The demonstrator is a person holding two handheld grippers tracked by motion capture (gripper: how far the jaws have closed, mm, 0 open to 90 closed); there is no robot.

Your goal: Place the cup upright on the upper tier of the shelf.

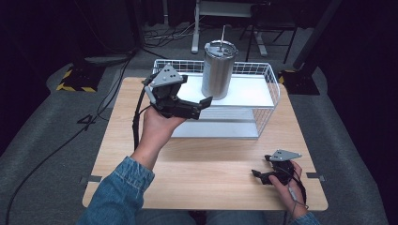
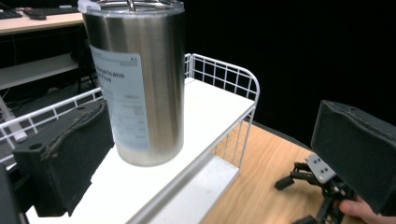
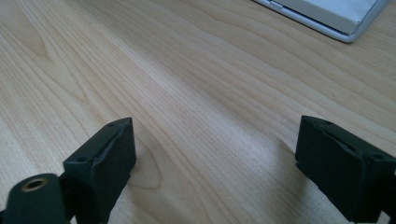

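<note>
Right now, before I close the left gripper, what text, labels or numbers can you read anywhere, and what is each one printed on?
"mericano": partial word on the pale label stuck to the steel tumbler; its start curves out of sight.
A second larger line below it: blurred, not readable.
Smaller lines further down that label: too small and blurred to read.
White wire rack, wooden table, left gripper, right gripper: no readable text or numbers.

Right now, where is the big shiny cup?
In the high view the steel tumbler stands upright on the top shelf of the white wire rack, at the table's far side. The open left gripper is just in front of it.
</note>
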